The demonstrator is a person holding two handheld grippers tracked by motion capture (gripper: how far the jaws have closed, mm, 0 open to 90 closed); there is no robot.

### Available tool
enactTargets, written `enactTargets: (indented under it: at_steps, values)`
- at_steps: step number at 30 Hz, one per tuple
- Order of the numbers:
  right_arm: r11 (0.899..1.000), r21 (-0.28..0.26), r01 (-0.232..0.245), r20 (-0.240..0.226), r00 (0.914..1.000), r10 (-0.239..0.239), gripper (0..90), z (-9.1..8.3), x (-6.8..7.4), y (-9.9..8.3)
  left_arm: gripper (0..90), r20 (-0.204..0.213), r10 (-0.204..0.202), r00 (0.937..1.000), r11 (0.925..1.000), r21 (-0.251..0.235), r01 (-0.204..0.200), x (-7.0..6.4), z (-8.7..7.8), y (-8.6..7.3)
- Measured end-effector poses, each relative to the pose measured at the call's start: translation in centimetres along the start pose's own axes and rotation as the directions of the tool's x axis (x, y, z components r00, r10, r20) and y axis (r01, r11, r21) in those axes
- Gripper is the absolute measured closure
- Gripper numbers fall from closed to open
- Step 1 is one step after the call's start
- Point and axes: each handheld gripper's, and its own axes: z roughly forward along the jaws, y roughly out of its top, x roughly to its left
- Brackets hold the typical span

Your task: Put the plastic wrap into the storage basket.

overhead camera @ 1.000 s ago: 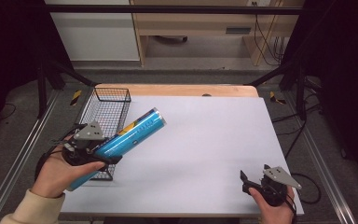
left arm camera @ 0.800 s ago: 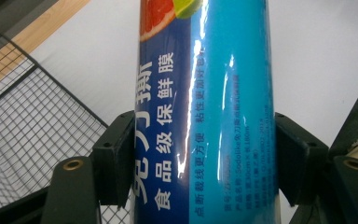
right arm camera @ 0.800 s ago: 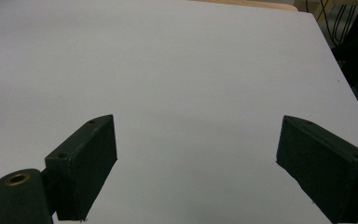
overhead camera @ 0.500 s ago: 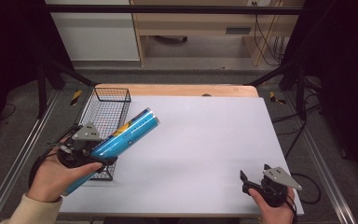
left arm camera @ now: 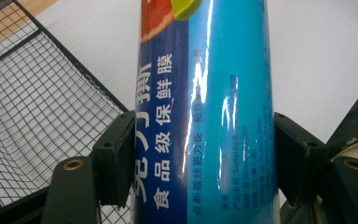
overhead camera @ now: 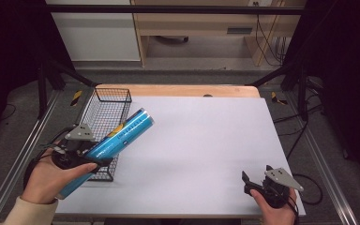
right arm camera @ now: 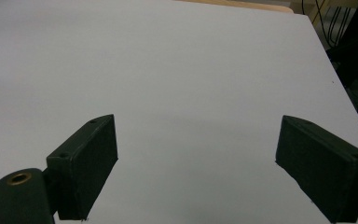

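Note:
A long blue tube (overhead camera: 115,138) of cling film, printed with Chinese text and a fruit picture, is held tilted above the table's left side. My left gripper (overhead camera: 82,152) is shut on it near its lower half. In the left gripper view both jaws press the blue tube (left arm camera: 205,112) from either side. Its upper end reaches over the near right corner of a black wire basket (overhead camera: 104,112). My right gripper (overhead camera: 258,180) rests at the table's near right corner, open, with bare white tabletop between its jaws (right arm camera: 196,158).
The white table (overhead camera: 206,140) has a wooden strip (overhead camera: 178,90) along its far edge. The wire basket (left arm camera: 32,126) stands at the left edge and looks empty. Metal rails run along both sides of the table, with cables on the floor at right.
My left hand has drawn the tube slightly toward the near left and lower. The right gripper has stayed put.

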Motion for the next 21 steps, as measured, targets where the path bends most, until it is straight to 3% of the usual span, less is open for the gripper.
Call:
enactTargets:
  at_steps: [4, 10, 16, 21]
  values:
    - [1.000, -0.002, -0.002, 0.003, 1.0000, 0.002, 13.0, 0.0, 0.0, 0.0, 32.2, -0.024, -0.016, 0.9996, 0.9998, 0.008, 0.016, 0.3, -0.1, -0.2]
    - [1.000, -0.003, -0.007, -0.001, 1.0000, 0.007, 13.0, 0.0, 0.0, 0.0, 32.2, -0.010, -0.054, 0.9985, 0.9984, 0.016, 0.054, 1.4, 0.1, -0.5]
    - [1.000, -0.003, -0.010, 0.000, 1.0000, 0.010, 13.2, 0.0, 0.0, 0.0, 32.2, -0.049, -0.094, 0.9943, 0.9949, 0.030, 0.096, 2.3, 0.2, -1.0]
    - [1.000, -0.001, -0.009, 0.002, 1.0000, 0.009, 13.3, 0.0, 0.0, 0.0, 32.2, -0.050, -0.115, 0.9922, 0.9922, 0.043, 0.117, 3.2, 0.3, -1.3]
